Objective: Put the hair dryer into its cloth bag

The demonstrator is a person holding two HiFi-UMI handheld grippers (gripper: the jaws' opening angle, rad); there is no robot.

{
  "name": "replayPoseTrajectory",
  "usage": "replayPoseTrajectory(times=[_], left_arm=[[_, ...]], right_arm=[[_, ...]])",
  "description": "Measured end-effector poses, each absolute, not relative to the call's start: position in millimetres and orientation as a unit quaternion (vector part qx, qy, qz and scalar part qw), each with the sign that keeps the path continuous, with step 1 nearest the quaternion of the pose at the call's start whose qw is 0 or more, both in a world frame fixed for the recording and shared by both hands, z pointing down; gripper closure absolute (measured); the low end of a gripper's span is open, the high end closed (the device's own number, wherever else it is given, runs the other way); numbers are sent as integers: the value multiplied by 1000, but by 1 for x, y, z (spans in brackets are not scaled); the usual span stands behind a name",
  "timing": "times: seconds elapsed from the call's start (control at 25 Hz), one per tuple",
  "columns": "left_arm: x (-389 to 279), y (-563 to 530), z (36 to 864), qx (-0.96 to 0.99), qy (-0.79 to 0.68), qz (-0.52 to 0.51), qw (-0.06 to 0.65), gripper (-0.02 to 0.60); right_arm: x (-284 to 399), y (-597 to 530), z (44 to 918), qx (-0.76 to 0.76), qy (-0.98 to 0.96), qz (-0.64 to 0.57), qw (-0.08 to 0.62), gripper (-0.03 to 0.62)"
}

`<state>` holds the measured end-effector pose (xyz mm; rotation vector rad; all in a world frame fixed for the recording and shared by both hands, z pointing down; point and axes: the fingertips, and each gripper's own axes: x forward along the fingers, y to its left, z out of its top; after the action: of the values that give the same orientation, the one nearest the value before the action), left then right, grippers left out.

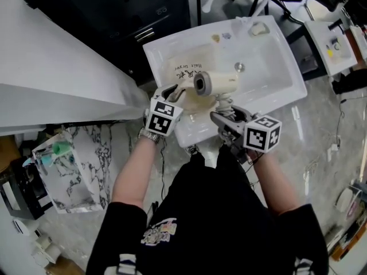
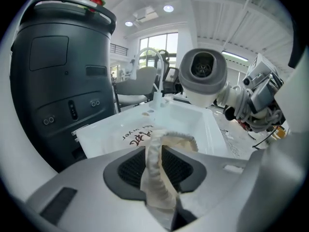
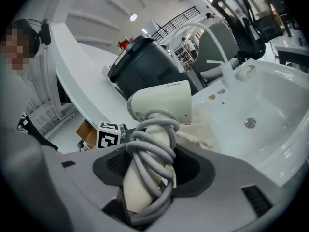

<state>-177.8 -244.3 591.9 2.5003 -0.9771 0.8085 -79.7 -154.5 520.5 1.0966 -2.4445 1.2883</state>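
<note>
Left gripper (image 1: 171, 94): clenched on the gathered rim of the cream drawstring cloth bag (image 2: 157, 170), the rest of which lies in the white rectangular ceramic sink (image 1: 279, 56), lettering up. Cream plastic hair dryer (image 1: 216, 82): held over the bag at the sink's near edge, with a grey cord (image 3: 153, 145) coiled round its handle. Right gripper (image 1: 221, 117): grasping that cord-wrapped handle.
</note>
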Motion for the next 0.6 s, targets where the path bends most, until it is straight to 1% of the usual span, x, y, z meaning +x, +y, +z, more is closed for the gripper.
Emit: replayPoseTrajectory(times=[0.08,0.2,0.4,0.6], left_arm=[[-178,-246,592,879,-345,281,172,512],[-179,-246,594,878,-345,277,183,537],[-181,-245,592,878,-345,265,200,538],[-182,-246,590,879,-349,248,211,538]], right_arm=[[-83,-149,531,363,-813,444,94,358],[-88,-137,547,348,-810,459,112,358],[-95,-115,579,321,-796,487,163,358],[-102,-103,606,298,-777,517,198,356]])
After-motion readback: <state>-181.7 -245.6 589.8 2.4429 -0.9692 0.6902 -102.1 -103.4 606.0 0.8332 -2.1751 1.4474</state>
